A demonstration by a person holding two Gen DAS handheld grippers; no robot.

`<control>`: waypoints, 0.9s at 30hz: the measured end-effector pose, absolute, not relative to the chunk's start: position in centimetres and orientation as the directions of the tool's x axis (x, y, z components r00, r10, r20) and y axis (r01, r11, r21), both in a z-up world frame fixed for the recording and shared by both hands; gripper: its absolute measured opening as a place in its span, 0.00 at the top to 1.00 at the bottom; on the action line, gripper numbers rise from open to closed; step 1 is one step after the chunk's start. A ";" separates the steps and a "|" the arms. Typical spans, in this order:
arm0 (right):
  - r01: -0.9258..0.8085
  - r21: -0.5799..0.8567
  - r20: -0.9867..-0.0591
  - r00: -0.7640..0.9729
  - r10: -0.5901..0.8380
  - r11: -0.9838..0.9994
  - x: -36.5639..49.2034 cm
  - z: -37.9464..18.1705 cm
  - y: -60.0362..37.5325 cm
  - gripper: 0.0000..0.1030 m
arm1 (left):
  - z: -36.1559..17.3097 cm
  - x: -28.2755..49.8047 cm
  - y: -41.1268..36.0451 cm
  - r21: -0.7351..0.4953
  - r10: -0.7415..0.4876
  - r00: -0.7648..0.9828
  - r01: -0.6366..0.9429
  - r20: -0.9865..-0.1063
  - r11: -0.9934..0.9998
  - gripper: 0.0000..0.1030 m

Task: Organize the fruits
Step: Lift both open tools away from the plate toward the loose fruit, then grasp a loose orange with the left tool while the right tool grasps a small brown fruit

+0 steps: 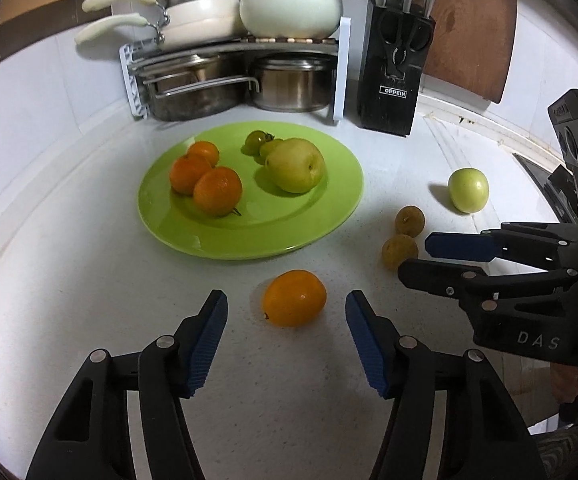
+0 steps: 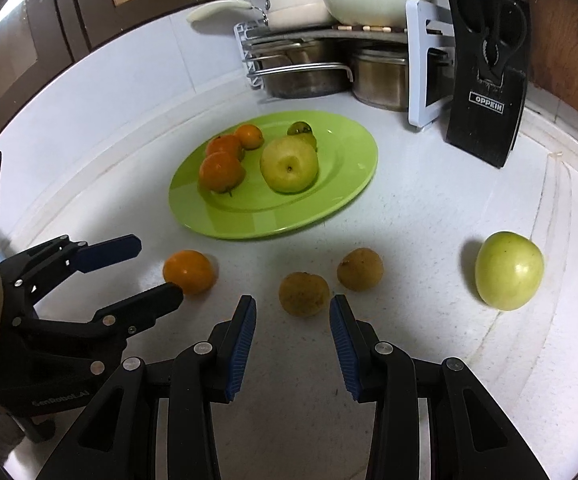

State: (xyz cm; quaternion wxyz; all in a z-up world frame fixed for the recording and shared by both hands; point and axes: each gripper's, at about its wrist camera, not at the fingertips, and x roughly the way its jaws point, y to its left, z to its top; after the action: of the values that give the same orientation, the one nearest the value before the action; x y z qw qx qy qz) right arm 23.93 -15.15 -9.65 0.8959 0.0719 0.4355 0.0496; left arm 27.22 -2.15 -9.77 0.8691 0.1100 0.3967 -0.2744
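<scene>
A green plate (image 1: 329,204) (image 2: 345,184) holds three oranges (image 1: 217,190), a yellow-green pear (image 1: 295,164) (image 2: 289,164) and small green tomatoes (image 1: 259,140). On the counter lie an orange fruit (image 1: 293,298) (image 2: 189,271), two small brown fruits (image 1: 399,250) (image 2: 304,294) (image 2: 360,269) and a green apple (image 1: 468,190) (image 2: 509,270). My left gripper (image 1: 285,308) (image 2: 157,268) is open, its fingers either side of the orange fruit. My right gripper (image 2: 293,312) (image 1: 417,254) is open, just in front of the nearer brown fruit.
A pot rack (image 1: 241,80) with steel pots and white cookware stands at the back. A black knife block (image 1: 393,76) (image 2: 485,92) stands right of it. A wooden board (image 1: 469,28) leans on the wall. The sink edge (image 2: 569,216) runs at the right.
</scene>
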 end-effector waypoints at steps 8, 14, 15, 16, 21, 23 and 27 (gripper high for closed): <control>-0.016 0.186 -0.782 0.603 0.158 0.982 24.7 -10.5 -15.5 0.62 | -10.5 27.9 -2.7 -0.056 -0.401 0.510 0.564 -0.761 0.824 0.47; -0.027 0.185 -0.782 0.601 0.164 0.982 25.1 -10.7 -15.4 0.62 | -10.8 28.3 -2.9 -0.068 -0.405 0.498 0.564 -0.767 0.823 0.57; -0.028 0.185 -0.783 0.600 0.164 0.982 25.2 -10.7 -15.4 0.62 | -10.9 28.3 -3.0 -0.067 -0.402 0.498 0.563 -0.769 0.824 0.58; -0.028 0.184 -0.783 0.600 0.164 0.983 25.3 -10.8 -15.3 0.62 | -10.9 28.3 -3.0 -0.065 -0.399 0.497 0.562 -0.771 0.825 0.61; -0.028 0.167 -0.784 0.602 0.150 0.986 25.6 -10.9 -15.2 0.64 | -11.0 28.4 -3.1 -0.067 -0.396 0.497 0.557 -0.772 0.828 0.64; -0.028 0.155 -0.788 0.600 0.140 0.988 25.7 -11.0 -15.1 0.70 | -11.0 28.4 -3.0 -0.066 -0.396 0.497 0.557 -0.772 0.828 0.64; -0.029 0.149 -0.786 0.603 0.137 0.988 25.6 -11.0 -15.2 0.70 | -11.0 28.5 -3.0 -0.069 -0.396 0.496 0.555 -0.772 0.829 0.64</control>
State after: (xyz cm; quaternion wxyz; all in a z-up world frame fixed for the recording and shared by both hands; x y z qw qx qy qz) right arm 25.64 -15.16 -10.99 0.8931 0.0606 0.4433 0.0464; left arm 28.52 -2.98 -10.98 0.8598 0.0946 0.4188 -0.2765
